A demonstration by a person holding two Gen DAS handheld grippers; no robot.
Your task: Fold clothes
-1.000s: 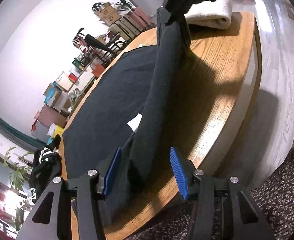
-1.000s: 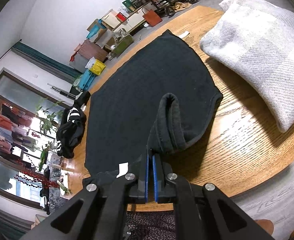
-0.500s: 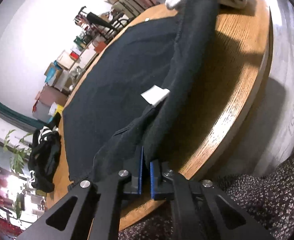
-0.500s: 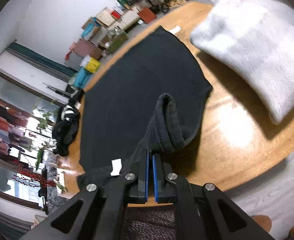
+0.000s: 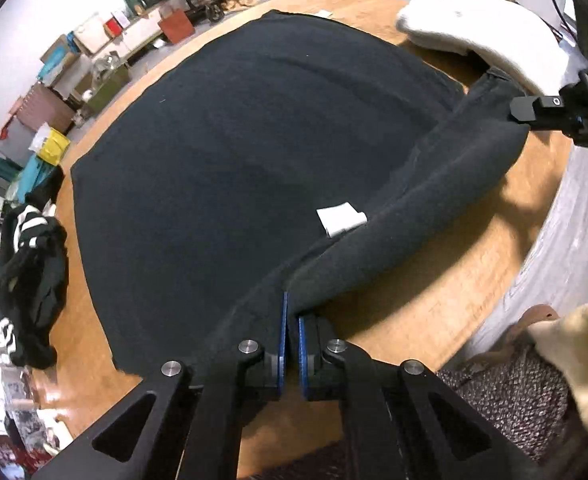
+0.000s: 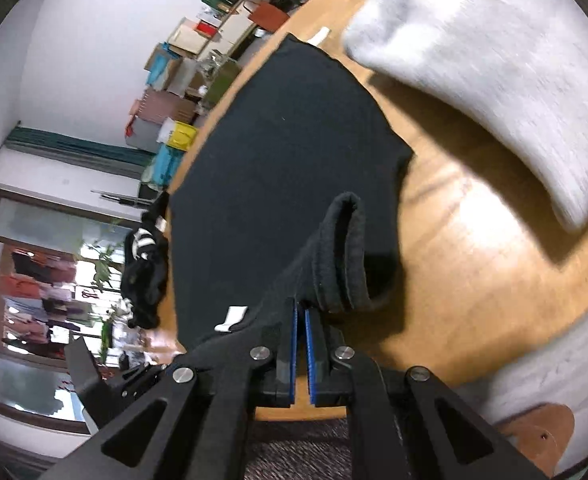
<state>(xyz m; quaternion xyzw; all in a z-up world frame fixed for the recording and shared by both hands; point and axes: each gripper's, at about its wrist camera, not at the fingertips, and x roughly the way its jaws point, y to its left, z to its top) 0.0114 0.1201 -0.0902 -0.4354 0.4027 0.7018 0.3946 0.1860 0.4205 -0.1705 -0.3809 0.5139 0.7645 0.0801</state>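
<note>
On the wooden table (image 5: 433, 312), toward nine o'clock in your left wrist view, a striped black-and-white garment (image 5: 30, 280) is lying bunched by itself, well apart from the work. Across the middle, the black garment (image 5: 230, 168) is lying spread flat, its white label (image 5: 339, 218) showing just inside the near hem. At six o'clock your left gripper (image 5: 290, 330) is now pinching that hem: a second ago its jaws were standing wide on either side of the hanging fabric, and they are now narrowed down with cloth caught between the blue pads (image 5: 282, 328). Since then the view is also looking more steeply down onto the garment, so you are lifting as you grip. From there the raised edge is running up toward two o'clock, where your right gripper (image 5: 533, 110) is holding the other end; in its own view the right gripper (image 6: 301, 354) is staying clamped narrow on a rolled fold of the same black garment (image 6: 294, 152). Beyond it, at one o'clock, a folded grey-white knit (image 6: 493, 60) is sitting on the table, just beside the black cloth. With both ends of the hem now in your grip, you are likely ready to carry that edge across toward twelve o'clock for the first fold; keep the hem taut so it does not sag or drag the body out of flat.
</note>
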